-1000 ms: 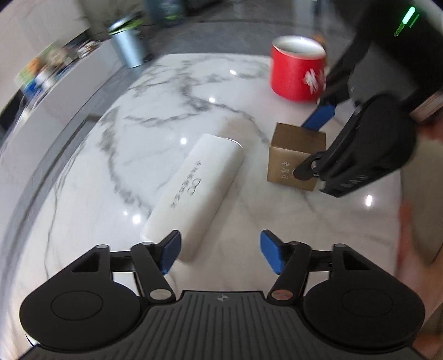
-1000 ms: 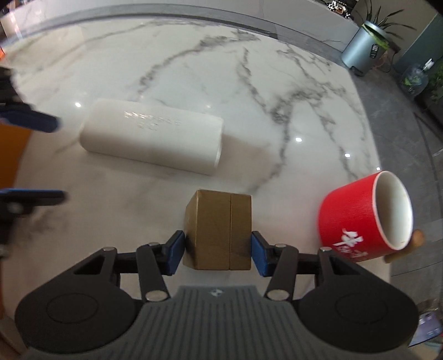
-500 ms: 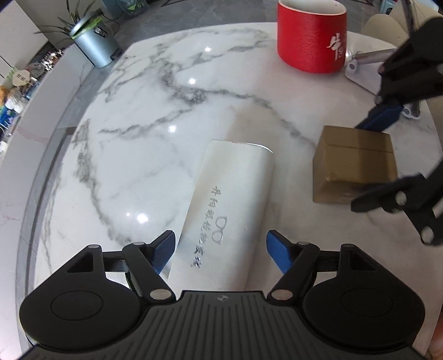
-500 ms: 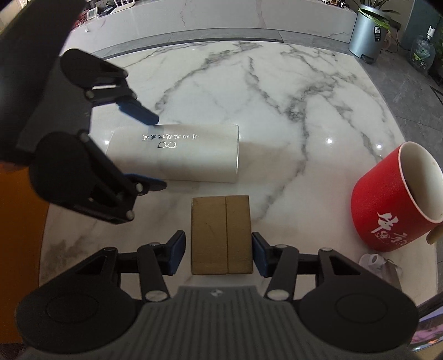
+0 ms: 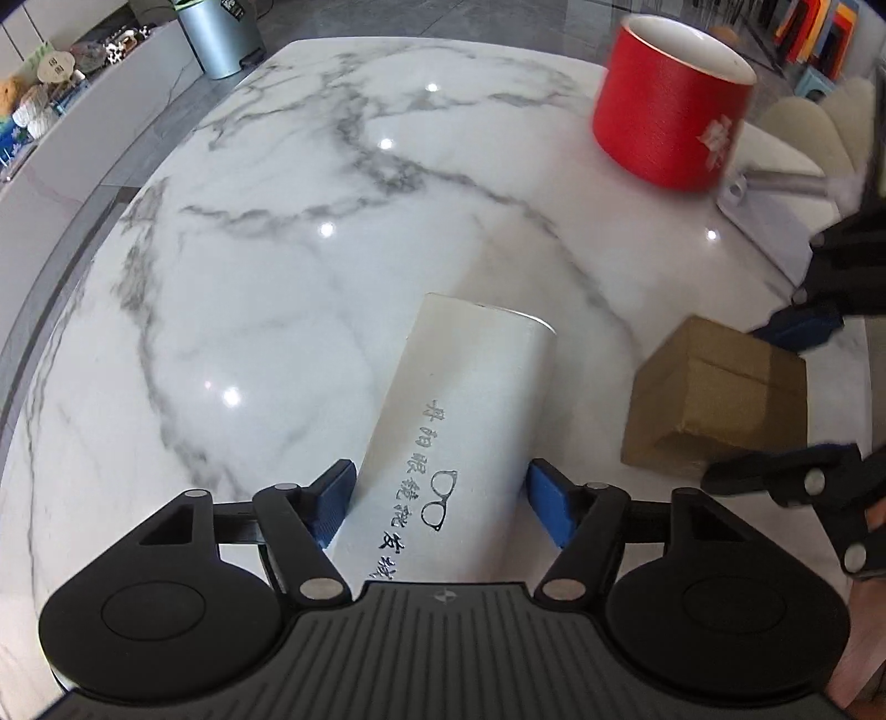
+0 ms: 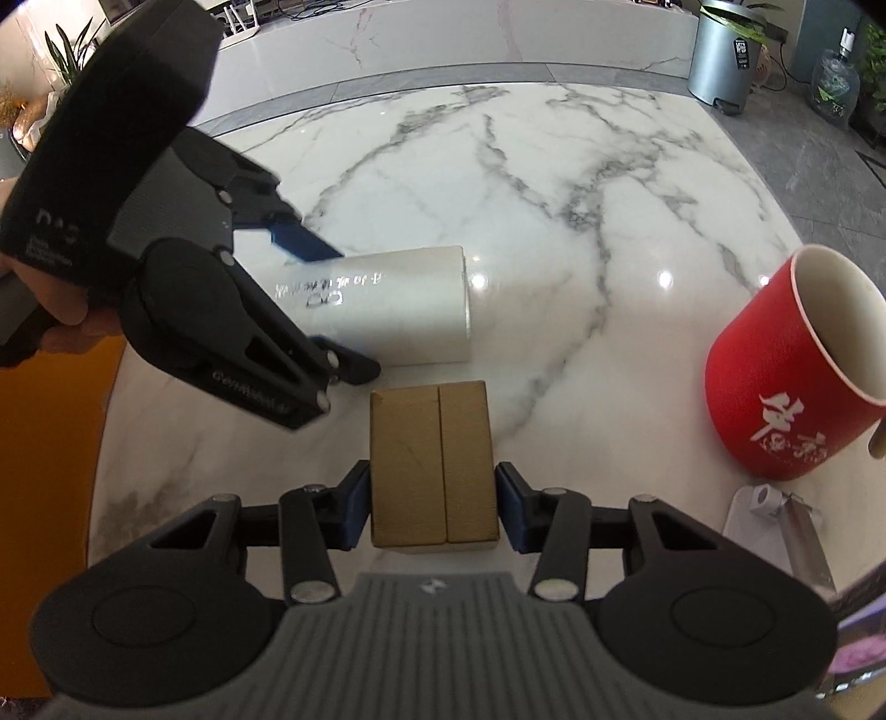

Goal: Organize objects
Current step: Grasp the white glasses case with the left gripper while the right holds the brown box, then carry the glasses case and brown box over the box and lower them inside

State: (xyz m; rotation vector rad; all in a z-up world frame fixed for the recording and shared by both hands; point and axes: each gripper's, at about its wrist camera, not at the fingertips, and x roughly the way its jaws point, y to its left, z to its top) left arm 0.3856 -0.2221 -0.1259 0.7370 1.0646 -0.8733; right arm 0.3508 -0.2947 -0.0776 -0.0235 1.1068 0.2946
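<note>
A white glasses case [image 5: 459, 432] with printed characters lies on the marble table [image 5: 277, 277]. My left gripper [image 5: 440, 507] is open, its blue pads on either side of the case's near end. A brown cardboard box [image 6: 432, 465] stands between the blue pads of my right gripper [image 6: 432, 512], which is closed on its sides. The box also shows in the left wrist view [image 5: 714, 410]. The case [image 6: 387, 304] lies just beyond the box, with the left gripper [image 6: 310, 299] around it. A red mug [image 6: 797, 376] stands to the right.
A small white stand with a metal rod [image 6: 775, 520] lies near the mug at the table's right edge. A grey bin with a plant [image 6: 725, 50] stands on the floor beyond the table. An orange surface [image 6: 50, 443] borders the table's left edge.
My left gripper has moved forward over the white case, so its pads now flank the case's near end. The right gripper stays closed on the box.
</note>
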